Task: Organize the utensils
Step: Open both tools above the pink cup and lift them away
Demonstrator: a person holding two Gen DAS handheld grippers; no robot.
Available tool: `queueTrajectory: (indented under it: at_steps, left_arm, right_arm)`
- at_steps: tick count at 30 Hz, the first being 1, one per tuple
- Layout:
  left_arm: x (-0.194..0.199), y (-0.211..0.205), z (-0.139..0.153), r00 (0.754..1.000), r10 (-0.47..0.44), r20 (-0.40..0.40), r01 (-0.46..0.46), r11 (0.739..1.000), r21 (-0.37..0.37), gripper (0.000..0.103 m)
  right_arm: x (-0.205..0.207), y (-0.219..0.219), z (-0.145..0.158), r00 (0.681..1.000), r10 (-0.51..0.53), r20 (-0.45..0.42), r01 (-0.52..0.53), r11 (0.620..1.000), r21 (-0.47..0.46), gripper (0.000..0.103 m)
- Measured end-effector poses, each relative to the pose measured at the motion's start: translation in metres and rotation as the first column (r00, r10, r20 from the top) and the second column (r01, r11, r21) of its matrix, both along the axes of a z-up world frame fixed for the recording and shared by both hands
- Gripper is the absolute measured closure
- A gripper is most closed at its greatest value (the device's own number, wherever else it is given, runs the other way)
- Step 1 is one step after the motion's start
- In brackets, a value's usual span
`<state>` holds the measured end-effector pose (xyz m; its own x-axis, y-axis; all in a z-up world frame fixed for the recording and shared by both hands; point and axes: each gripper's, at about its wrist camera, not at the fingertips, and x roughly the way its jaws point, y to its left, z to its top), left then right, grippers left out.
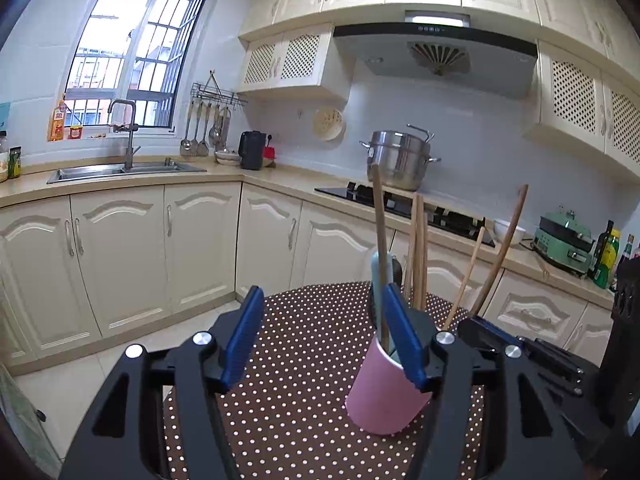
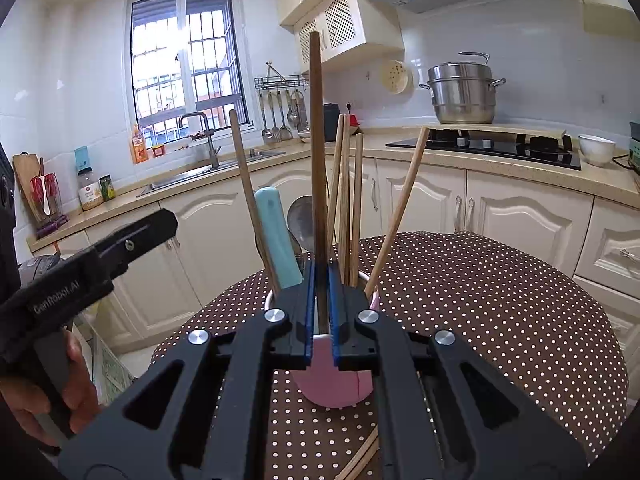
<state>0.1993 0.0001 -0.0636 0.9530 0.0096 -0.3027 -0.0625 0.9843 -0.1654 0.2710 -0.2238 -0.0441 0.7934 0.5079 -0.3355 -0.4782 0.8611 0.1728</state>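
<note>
The polka-dot bench (image 2: 500,300) carries my pink cup (image 1: 384,392), which stands upright on it with wooden utensils and a light blue handle (image 2: 276,236) in it. My left gripper (image 1: 320,344) is released, jaws apart, one finger beside the cup. My right gripper (image 2: 321,280) is clenched on a dark wooden stick (image 2: 317,140) standing in the cup.

Daylight comes through a barred window (image 1: 132,52) above a steel sink (image 1: 120,171). Cream cabinets (image 1: 120,256) run along a beige counter (image 1: 280,178) beneath white tiled walls (image 1: 472,120). A range hood (image 1: 436,56) hangs over the black hob (image 1: 404,200), and the floor (image 1: 80,384) is pale tile.
</note>
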Motion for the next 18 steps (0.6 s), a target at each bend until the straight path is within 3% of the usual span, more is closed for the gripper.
queueTrajectory:
  at_steps: [18]
  left_arm:
    - [-0.013, -0.004, 0.000, 0.998, -0.012, -0.063, 0.015, 0.999, 0.052, 0.034]
  right_arm:
    - [-0.018, -0.006, 0.003, 0.999, -0.026, -0.022, 0.026, 1.000, 0.009, 0.095]
